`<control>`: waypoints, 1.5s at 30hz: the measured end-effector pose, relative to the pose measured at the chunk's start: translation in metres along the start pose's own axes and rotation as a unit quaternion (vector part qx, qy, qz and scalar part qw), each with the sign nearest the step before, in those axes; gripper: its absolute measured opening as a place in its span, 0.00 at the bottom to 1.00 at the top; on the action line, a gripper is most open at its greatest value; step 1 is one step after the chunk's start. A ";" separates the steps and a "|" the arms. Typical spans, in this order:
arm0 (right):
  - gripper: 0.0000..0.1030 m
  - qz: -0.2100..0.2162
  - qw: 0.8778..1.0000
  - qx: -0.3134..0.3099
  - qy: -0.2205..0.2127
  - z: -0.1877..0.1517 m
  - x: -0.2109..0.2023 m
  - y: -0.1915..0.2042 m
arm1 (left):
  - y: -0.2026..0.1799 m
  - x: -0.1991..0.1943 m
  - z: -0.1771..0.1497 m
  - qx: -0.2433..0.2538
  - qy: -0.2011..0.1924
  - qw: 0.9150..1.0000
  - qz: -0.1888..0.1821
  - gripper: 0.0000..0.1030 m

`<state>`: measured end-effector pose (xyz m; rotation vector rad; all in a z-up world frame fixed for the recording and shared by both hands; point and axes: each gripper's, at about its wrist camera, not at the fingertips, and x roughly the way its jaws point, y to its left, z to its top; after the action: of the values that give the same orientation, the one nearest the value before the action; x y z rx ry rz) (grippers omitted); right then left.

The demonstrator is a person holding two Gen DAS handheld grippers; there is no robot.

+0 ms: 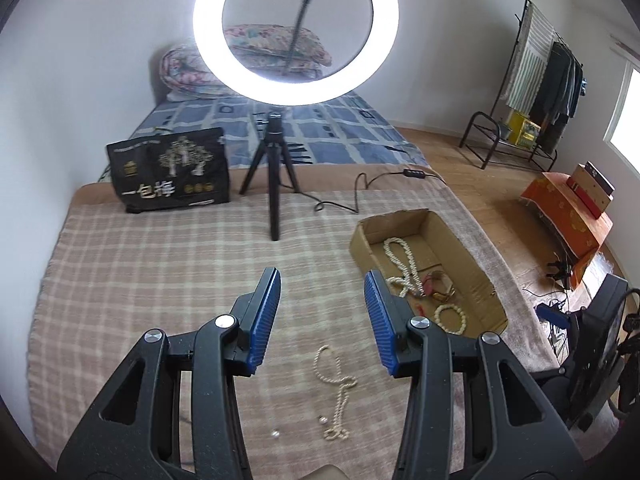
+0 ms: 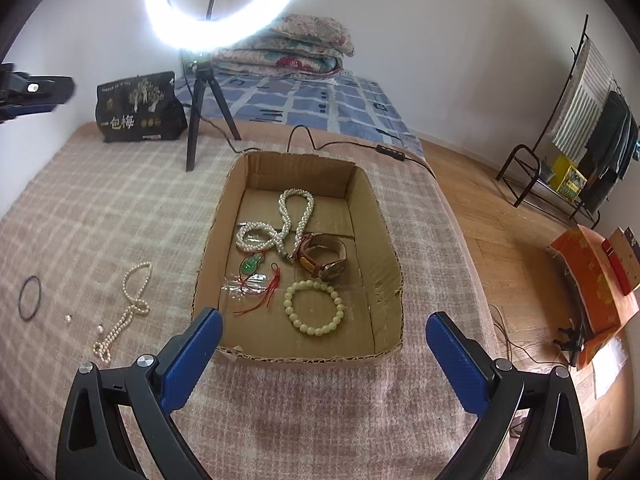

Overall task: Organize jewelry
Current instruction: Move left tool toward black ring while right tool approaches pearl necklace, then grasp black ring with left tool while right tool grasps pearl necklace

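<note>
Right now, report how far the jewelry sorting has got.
Done: the cardboard box holds a pearl necklace, watch, bead bracelet and green pendant. In hand: nothing; the left gripper and right gripper are both open. Left on the blanket: a pearl strand, two loose pearls and a black ring.

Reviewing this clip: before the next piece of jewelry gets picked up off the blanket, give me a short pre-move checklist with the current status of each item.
1. Left gripper empty, jaws apart: ok.
2. Right gripper empty, jaws wide: ok.
3. Loose pearl necklace on the blanket, unobstructed, below the left gripper: ok.
4. Cardboard box open, bare floor space left beside the bead bracelet and watch: ok.
5. Two small loose pearls and black ring not yet boxed: not ok.
6. Whether the necklace clasp is fastened: cannot tell.
</note>
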<state>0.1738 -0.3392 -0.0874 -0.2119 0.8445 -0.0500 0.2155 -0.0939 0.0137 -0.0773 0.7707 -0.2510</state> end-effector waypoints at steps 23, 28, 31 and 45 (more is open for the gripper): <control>0.90 0.121 0.992 -0.043 -0.020 -0.006 -0.031 0.087 | 0.144 -0.047 -0.077 -0.072 0.027 0.995 0.062 0.43; 0.90 0.130 0.987 -0.089 -0.045 -0.004 -0.037 0.116 | 0.166 -0.038 -0.097 -0.088 0.051 0.993 0.061 0.43; 0.90 0.130 0.986 -0.095 -0.035 0.000 -0.031 0.126 | 0.179 -0.029 -0.109 -0.105 0.071 0.990 0.055 0.43; 0.62 0.208 0.973 0.010 0.103 0.005 0.036 0.129 | 0.195 0.002 -0.146 -0.124 0.138 0.982 0.040 0.43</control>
<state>0.1962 -0.2169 -0.1370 -0.0056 1.0812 0.3173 0.1533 0.0974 -0.1232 -0.2501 1.0778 -0.0881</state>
